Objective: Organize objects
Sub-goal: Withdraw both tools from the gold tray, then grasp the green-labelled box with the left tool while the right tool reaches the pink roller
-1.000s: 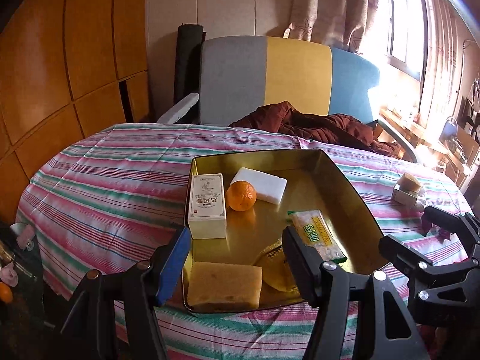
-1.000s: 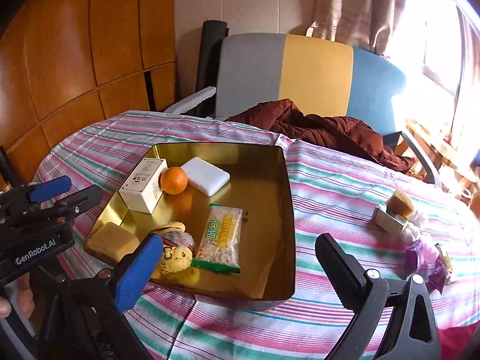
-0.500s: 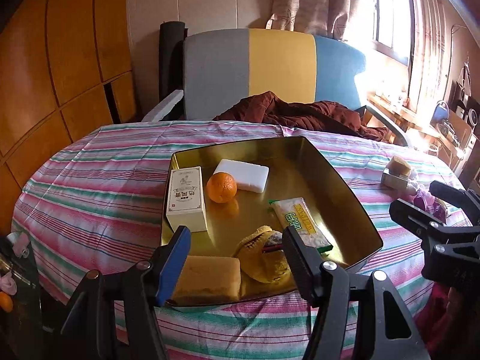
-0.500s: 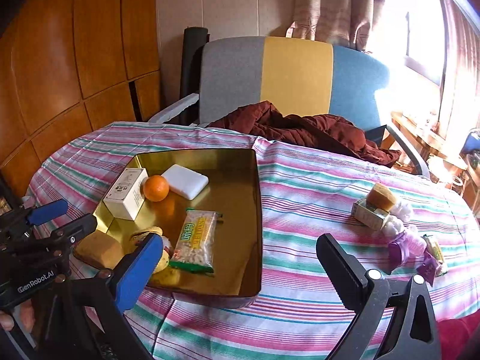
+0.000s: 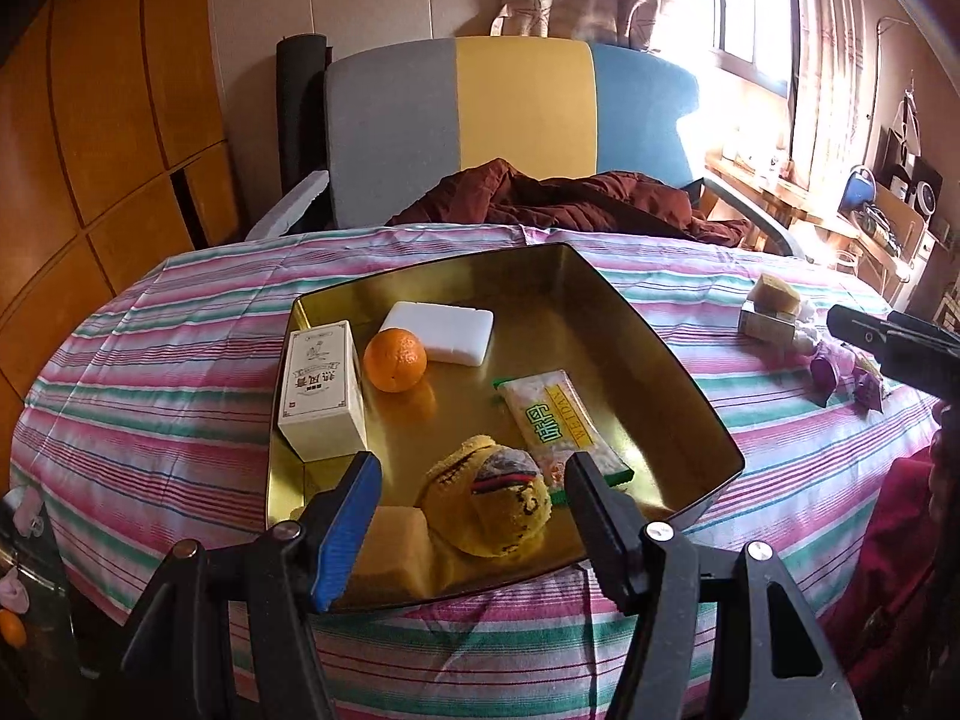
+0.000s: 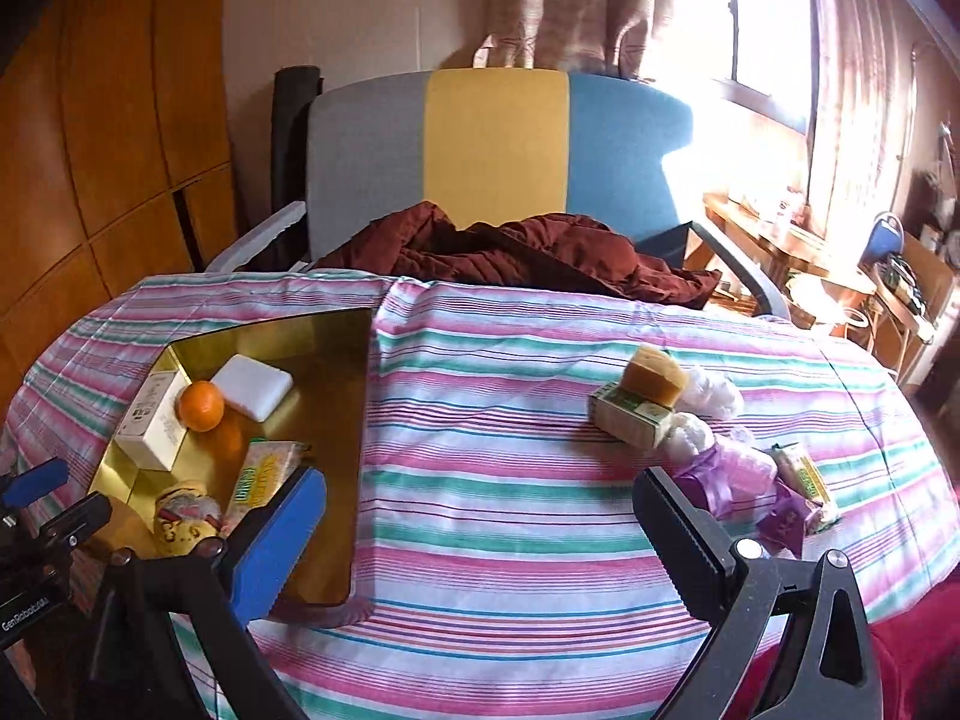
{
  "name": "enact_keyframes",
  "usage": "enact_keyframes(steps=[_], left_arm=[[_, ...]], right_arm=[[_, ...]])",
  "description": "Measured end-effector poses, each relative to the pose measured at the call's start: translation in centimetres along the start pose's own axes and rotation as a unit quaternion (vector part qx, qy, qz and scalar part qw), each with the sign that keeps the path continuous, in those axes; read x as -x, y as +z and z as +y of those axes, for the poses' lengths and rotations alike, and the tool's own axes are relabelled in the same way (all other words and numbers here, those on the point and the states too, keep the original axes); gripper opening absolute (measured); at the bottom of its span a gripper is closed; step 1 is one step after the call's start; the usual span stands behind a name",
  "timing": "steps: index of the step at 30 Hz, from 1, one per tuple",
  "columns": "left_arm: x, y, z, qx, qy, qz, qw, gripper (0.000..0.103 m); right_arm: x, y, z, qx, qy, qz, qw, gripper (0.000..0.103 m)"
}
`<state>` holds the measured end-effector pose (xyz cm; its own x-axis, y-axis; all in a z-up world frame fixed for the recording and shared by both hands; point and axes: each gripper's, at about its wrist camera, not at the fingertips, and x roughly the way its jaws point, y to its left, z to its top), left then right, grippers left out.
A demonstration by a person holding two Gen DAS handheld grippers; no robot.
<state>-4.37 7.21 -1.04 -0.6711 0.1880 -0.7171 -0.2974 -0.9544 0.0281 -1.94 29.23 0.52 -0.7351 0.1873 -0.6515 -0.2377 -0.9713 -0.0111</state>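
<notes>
The striped tablecloth (image 6: 510, 510) is being shown far more widely by the right wrist view, where its bare middle and right side are being taken in; in the left wrist view it is mostly being covered by the gold tray (image 5: 672, 360), which is being seen whole there and only as its near right part in the other view. The tray's contents are being laid out best in the left wrist view: a white carton (image 5: 321, 390) against the left wall, a white bar (image 5: 438, 333) toward the back, a snack packet (image 5: 555, 420) right of centre, a yellow plush toy (image 5: 486, 504) and a tan sponge block (image 5: 390, 546) at the near edge, and an orange (image 5: 395, 359) just beside the carton. The loose pile still outside the tray is being shown clearly only by the right wrist view: a green box (image 6: 627, 417) with a tan block (image 6: 654, 366) on top, white puffs (image 6: 711, 393), and purple wrapped pieces (image 6: 729, 468) just beside them. The left gripper (image 5: 471, 510) is being pointed downward over the tray's near edge, its jaws being held partly apart with nothing clamped. The right gripper (image 6: 480, 528) is being angled down over bare cloth between tray and pile, jaws being held wide and empty.
</notes>
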Motion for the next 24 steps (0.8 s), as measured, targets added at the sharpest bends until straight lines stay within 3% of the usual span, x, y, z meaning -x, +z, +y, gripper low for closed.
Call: enact_keyframes(steps=[9,15,18,21,24], left_arm=[[-0.2,0.8,-2.3,-0.036,-0.062,0.003,0.9974,0.064],[-0.8,2.3,-5.1,-0.054,-0.081,0.012,0.9952,0.064],[-1.3,3.3,-7.1,-0.065,-0.09,0.014,0.9937,0.064],[-2.0,4.7,-9.5,-0.078,-0.112,0.019,0.9905,0.067],[-3.0,6.3,-12.2,-0.087,-0.141,0.025,0.9858,0.081]], right_arm=[[-1.0,1.7,-9.1,-0.07,-0.079,0.002,0.994,0.103],[-2.2,1.5,-16.6,-0.16,-0.137,-0.002,0.978,0.103],[-3.2,-0.1,-19.5,-0.224,-0.136,0.015,0.965,0.103],[-3.4,-0.9,-21.5,-0.289,-0.105,0.024,0.951,0.103],[-3.1,-1.1,-21.6,-0.297,-0.103,0.02,0.949,0.103]])
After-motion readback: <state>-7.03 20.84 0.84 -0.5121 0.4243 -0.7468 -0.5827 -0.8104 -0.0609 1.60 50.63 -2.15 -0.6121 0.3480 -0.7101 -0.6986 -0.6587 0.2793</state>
